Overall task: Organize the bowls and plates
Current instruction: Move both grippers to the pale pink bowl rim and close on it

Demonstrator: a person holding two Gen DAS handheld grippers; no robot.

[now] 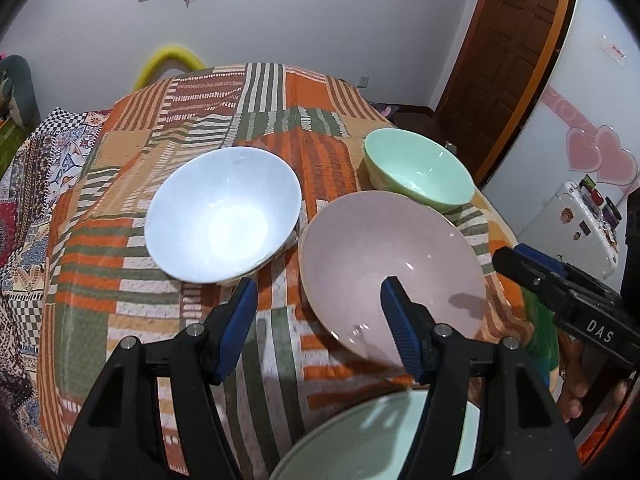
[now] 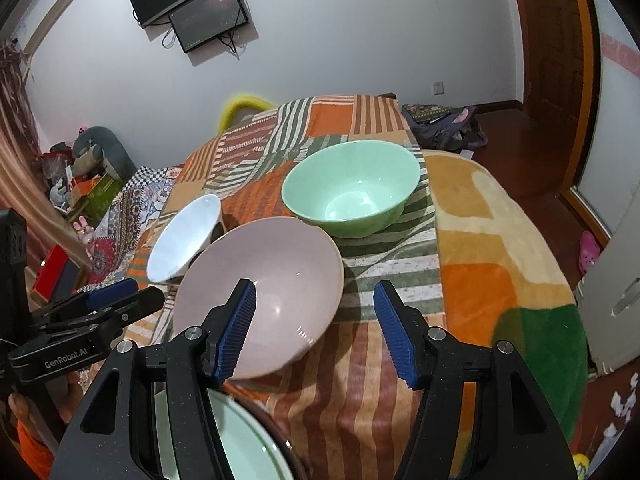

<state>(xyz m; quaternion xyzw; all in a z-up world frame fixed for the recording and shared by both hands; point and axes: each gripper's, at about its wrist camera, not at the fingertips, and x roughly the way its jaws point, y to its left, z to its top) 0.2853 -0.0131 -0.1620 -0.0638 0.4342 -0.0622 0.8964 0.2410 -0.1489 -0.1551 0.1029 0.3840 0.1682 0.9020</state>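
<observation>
Left wrist view: the right gripper (image 1: 516, 258) reads "DAS"; its jaw state can't be told. Three glossy round bowls, white bowl (image 1: 222, 216), pink bowl (image 1: 392, 272), green bowl (image 1: 420, 170), sit on a striped woven cloth (image 1: 120, 240). The left gripper (image 1: 318, 294) gapes empty.

Right wrist view: the left gripper (image 2: 120, 294) reads "GenRobot.AI". The right gripper's ribbed blue pads (image 2: 238, 330) stand apart, empty, above the pink bowl. A pale green plate (image 2: 236, 448) lies nearest.

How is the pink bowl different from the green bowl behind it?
The pink bowl is pale pink, the green bowl mint green. The pink bowl looks wider and shallower; the green bowl deeper. The pink bowl sits nearer the grippers, the green bowl farther back. Both are empty, upright and on the striped cloth.
</observation>
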